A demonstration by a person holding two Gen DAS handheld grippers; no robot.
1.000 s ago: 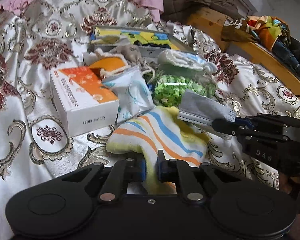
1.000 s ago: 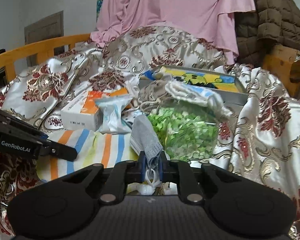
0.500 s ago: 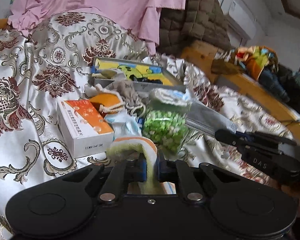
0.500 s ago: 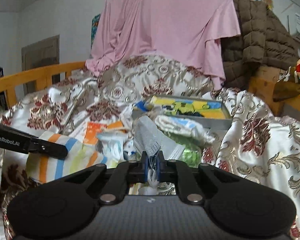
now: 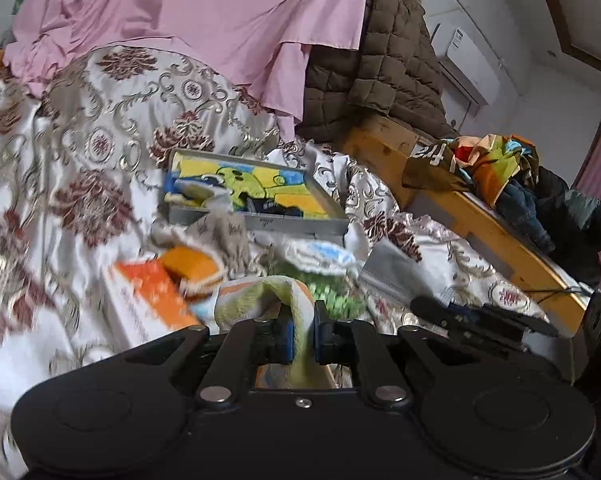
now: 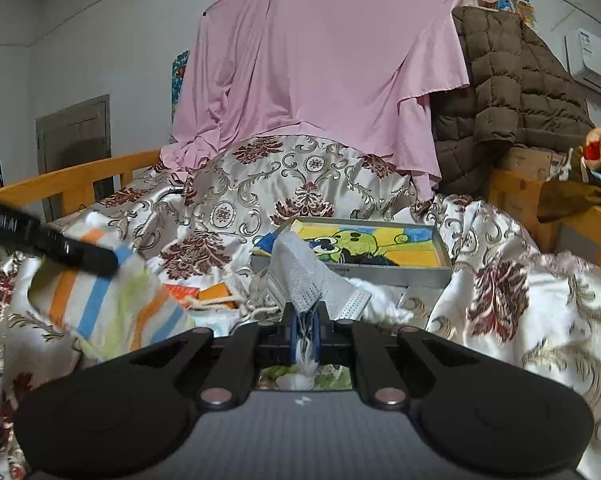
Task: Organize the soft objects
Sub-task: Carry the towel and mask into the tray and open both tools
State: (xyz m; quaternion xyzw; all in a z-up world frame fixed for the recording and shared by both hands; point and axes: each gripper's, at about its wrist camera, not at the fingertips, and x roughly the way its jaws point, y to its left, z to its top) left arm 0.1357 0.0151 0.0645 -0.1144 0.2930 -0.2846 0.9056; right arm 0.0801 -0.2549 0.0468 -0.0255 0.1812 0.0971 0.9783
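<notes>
A yellow towel (image 5: 260, 298) with orange and blue stripes hangs from my left gripper (image 5: 301, 336), which is shut on its edge; the right wrist view shows the towel (image 6: 100, 308) lifted off the bedspread under the left gripper (image 6: 106, 260). My right gripper (image 6: 305, 332) is shut on a grey face mask (image 6: 304, 280) that stands up from its jaws, white ear loops dangling below. From the left wrist view, the right gripper (image 5: 424, 306) holds the mask (image 5: 392, 266) at the right. A grey tray (image 6: 380, 276) holding a cartoon cloth sits behind.
On the floral bedspread (image 5: 80, 152) lie an orange-and-white box (image 5: 148, 304), a green-speckled bag (image 5: 336, 302) and small pouches. A pink sheet (image 6: 320, 80) and brown quilted jacket (image 6: 512, 92) hang behind. A wooden rail (image 5: 496, 232) with piled clothes runs along the right.
Both grippers have risen with their loads: the striped towel has come up off the bedspread and bunched at the left jaws, and the grey mask has lifted above the green bag.
</notes>
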